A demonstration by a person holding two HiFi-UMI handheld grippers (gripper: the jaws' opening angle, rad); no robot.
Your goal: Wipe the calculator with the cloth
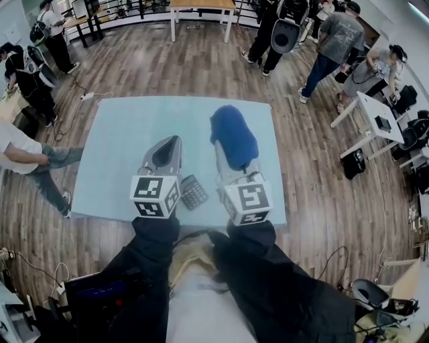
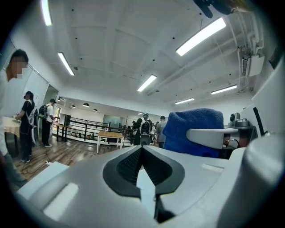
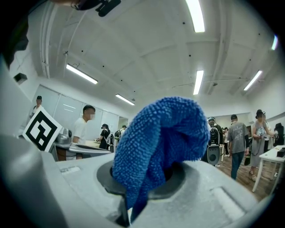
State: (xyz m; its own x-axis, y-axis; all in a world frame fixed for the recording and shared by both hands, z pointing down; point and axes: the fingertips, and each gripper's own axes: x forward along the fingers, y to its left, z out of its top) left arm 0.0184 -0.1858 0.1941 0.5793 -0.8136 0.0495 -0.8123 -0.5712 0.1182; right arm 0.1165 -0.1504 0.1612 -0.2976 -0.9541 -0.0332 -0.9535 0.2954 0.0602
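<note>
A dark calculator (image 1: 194, 192) lies flat near the front edge of the light blue table (image 1: 120, 134), between my two grippers. My right gripper (image 3: 156, 178) is shut on a blue cloth (image 3: 164, 138), which bunches up over its jaws. From the head view the cloth (image 1: 233, 137) hangs above the table, beyond and to the right of the calculator. My left gripper (image 1: 173, 144) is shut with nothing in it, held left of the calculator and raised off the table. In the left gripper view its jaws meet and the cloth (image 2: 196, 129) shows at the right.
Several people stand around the room on the wooden floor (image 1: 201, 60). White tables stand at the back (image 1: 201, 5) and at the right (image 1: 379, 117). A person sits close to the table's left edge (image 1: 27, 157).
</note>
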